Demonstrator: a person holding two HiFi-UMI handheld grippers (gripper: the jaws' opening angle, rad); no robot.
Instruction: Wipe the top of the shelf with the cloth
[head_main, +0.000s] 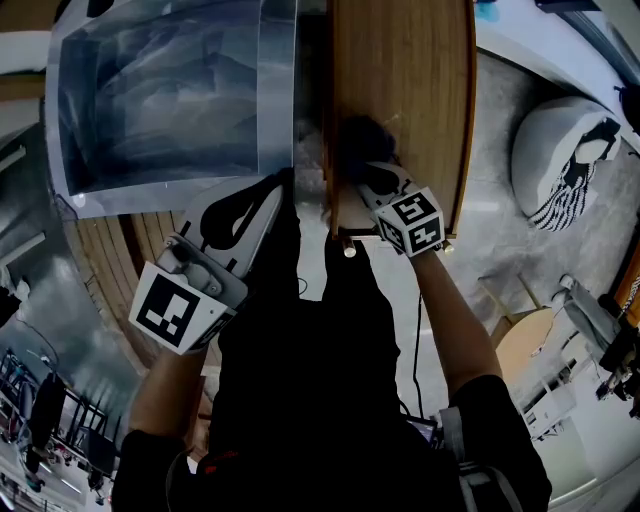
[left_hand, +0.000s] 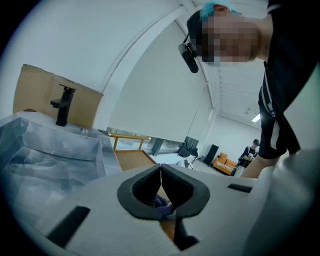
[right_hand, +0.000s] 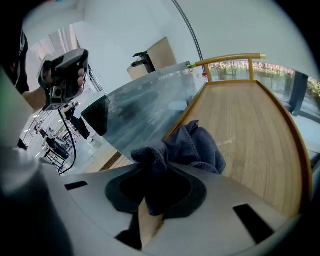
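Clamping the bunched cloth (right_hand: 185, 147), the right gripper (right_hand: 155, 187) sets it on the shelf top (right_hand: 250, 135), placed for wiping; the left gripper (left_hand: 161, 187), jaws closed together, hangs aside.

Cloth (right_hand: 192, 145): plain dark slate blue. Shelf top (right_hand: 250, 135): honey-brown wood grain; far rail (right_hand: 230, 59) is yellower. Sink (head_main: 160, 100) on the left: brushed silver-grey. Faucet (left_hand: 63, 105): black. Left gripper (left_hand: 161, 187) and right gripper (right_hand: 155, 187): pale grey shells, black jaw lining. Marker cubes (head_main: 412, 222): white with black square patterns. Cushion (head_main: 550, 140) far right: white, with a black-and-white striped patch.
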